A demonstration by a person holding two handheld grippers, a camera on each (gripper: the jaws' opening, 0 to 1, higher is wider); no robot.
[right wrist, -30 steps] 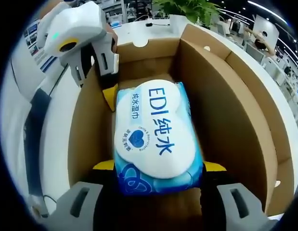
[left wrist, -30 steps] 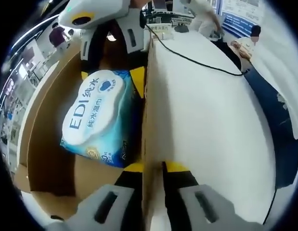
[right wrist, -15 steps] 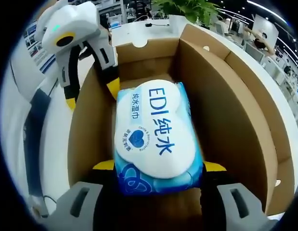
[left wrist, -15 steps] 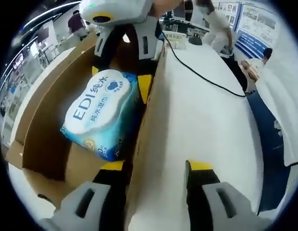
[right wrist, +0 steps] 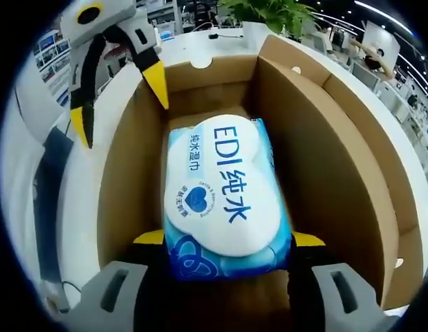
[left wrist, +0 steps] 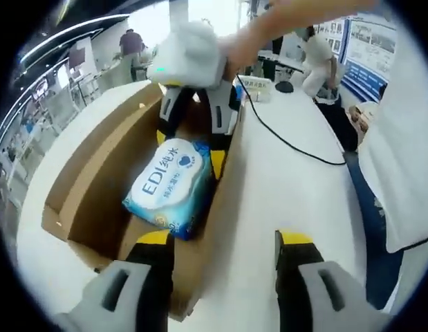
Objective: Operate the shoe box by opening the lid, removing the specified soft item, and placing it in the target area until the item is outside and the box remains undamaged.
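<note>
In the right gripper view, the right gripper (right wrist: 227, 241) is reaching into the open cardboard shoe box (right wrist: 317, 131), its two yellow-tipped jaws sitting against either side of the near end of a pack of wet wipes (right wrist: 226, 194), grasping it. The pack, white on top with blue "EDI" lettering and blue sides, is lying flat on the box floor, running lengthwise between the box walls. Beyond it, at the far left corner of the box, the left gripper (right wrist: 120, 97) is hovering above the wall with its jaws spread apart, one yellow tip over the box's inside and the other outside over the white table (right wrist: 75, 207). A green plant (right wrist: 265, 12) is standing past the far end of the box.

In the left gripper view, the left gripper's jaws are rising from the bottom, spread wide and holding nothing, one tip over the box edge and the other over the table. Farther on, the wet wipes are lying in the box with the right gripper around their far end. A black cable (left wrist: 290, 142) is trailing across the table beside the box.
</note>
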